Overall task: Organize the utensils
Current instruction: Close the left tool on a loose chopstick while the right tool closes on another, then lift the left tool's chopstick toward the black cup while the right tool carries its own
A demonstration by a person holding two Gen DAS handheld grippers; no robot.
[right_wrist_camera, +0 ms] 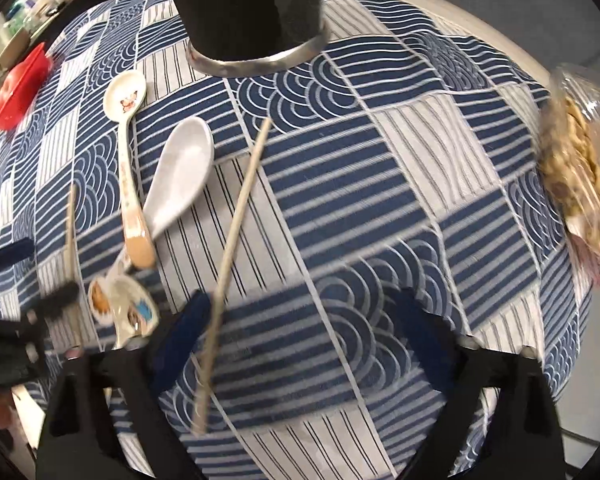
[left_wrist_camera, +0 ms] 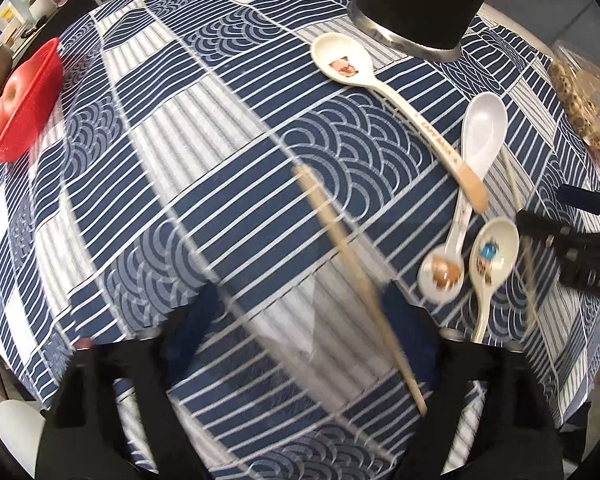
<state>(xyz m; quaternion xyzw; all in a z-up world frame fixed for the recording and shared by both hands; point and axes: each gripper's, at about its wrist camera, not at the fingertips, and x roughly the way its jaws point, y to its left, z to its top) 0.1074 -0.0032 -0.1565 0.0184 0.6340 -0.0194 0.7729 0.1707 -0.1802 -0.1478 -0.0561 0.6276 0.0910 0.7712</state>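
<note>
The tablecloth (right_wrist_camera: 380,184) carried a tall black holder (right_wrist_camera: 244,12) at its far side, four spoons (right_wrist_camera: 180,172) clustered together, and two chopsticks (right_wrist_camera: 240,208) lying apart. The left gripper (left_wrist_camera: 300,344) and right gripper (right_wrist_camera: 312,344) each hovered with jaws spread, one chopstick between each pair. Each would do best closing squarely mid-shaft, since a thin stick rolls easily.

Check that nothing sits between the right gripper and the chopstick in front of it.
Nothing visible does. The pale wooden chopstick lies bare on the blue patterned tablecloth, its near end already between the right gripper open fingers.
</note>
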